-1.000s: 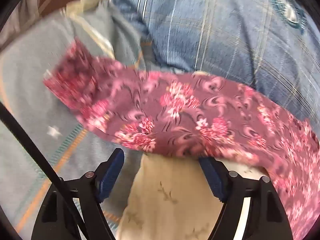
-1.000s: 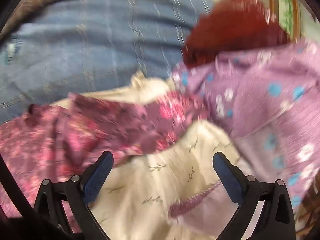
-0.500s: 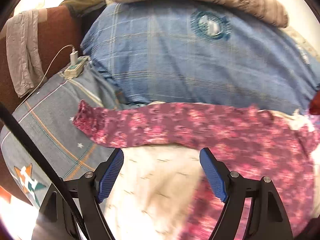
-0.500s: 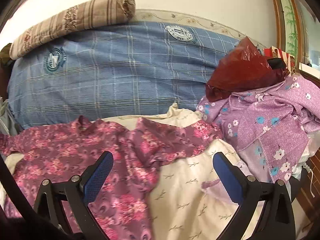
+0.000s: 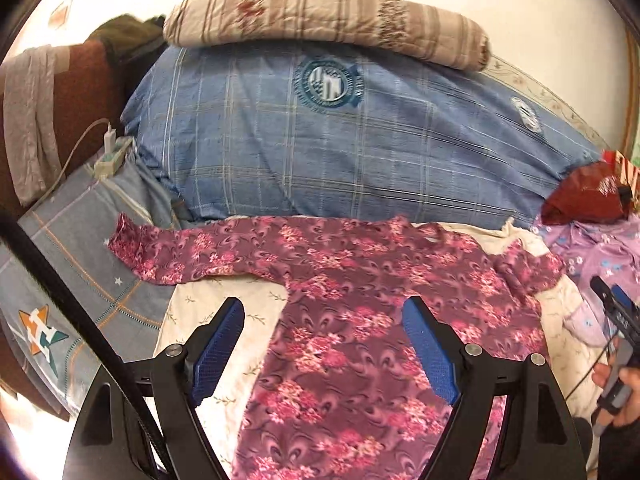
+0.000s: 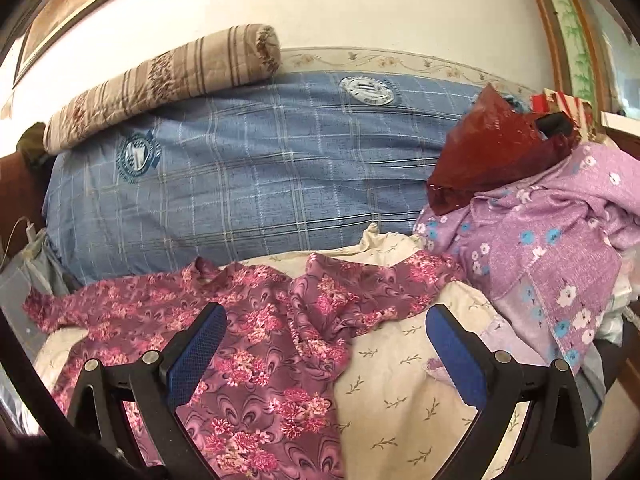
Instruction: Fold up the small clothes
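Maroon floral top [image 5: 360,320] flat on cream sheet [image 6: 400,400]; L tool [image 5: 324,344] & R tool [image 6: 326,350] agape, empty

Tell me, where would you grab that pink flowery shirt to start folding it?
Probably by the cuff of the outstretched sleeve. The flowery shirt lies flat on the cream cloth, and that sleeve runs straight out to the left with a free end. The left gripper, jaws open, could come in from that side and carry it across the body.
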